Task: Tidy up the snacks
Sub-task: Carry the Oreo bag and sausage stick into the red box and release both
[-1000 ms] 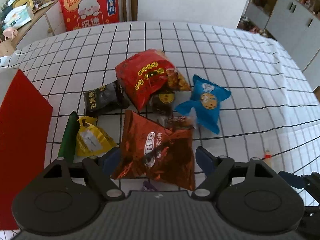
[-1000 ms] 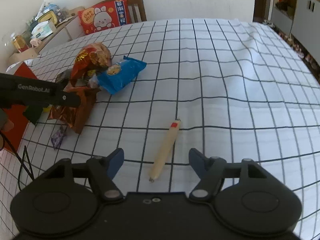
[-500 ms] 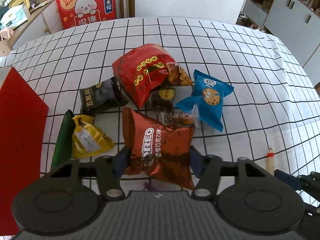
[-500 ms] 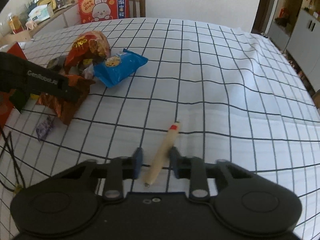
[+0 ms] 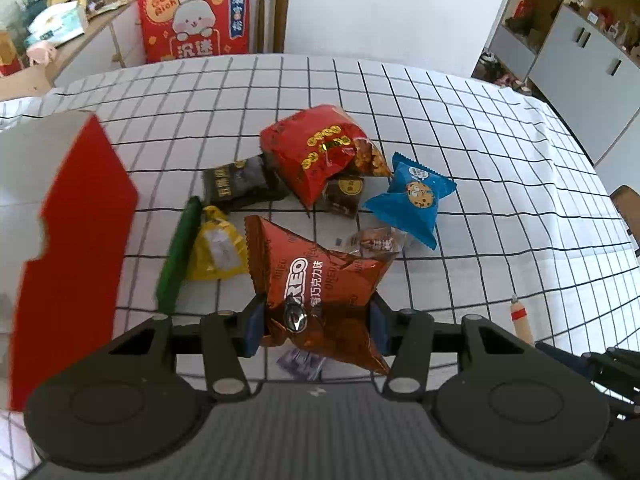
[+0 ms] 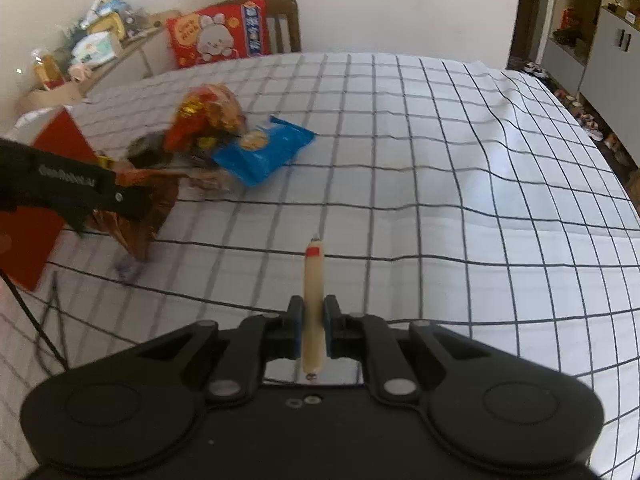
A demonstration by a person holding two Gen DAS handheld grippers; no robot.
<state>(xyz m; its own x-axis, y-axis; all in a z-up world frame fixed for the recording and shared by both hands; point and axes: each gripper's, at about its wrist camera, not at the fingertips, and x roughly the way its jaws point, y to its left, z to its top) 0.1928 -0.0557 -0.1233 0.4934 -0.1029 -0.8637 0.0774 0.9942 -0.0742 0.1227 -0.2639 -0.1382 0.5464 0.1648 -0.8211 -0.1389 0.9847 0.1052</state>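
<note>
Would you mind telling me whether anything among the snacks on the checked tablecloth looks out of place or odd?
Mostly it is just an unsorted heap. The one oddity is a small purple wrapper lying loose on the tablecloth, under the brown Oreo bag that the left tongs pinch. I cannot tell whether it is a sweet or litter.

Past the far edge of my table's checked cloth [image 5: 460,128] stands a wooden chair [image 5: 276,20] holding a red rabbit cushion [image 5: 196,20]. Grey cabinets [image 5: 580,72] sit right of the table, a cluttered sideboard [image 5: 60,40] left.
</note>
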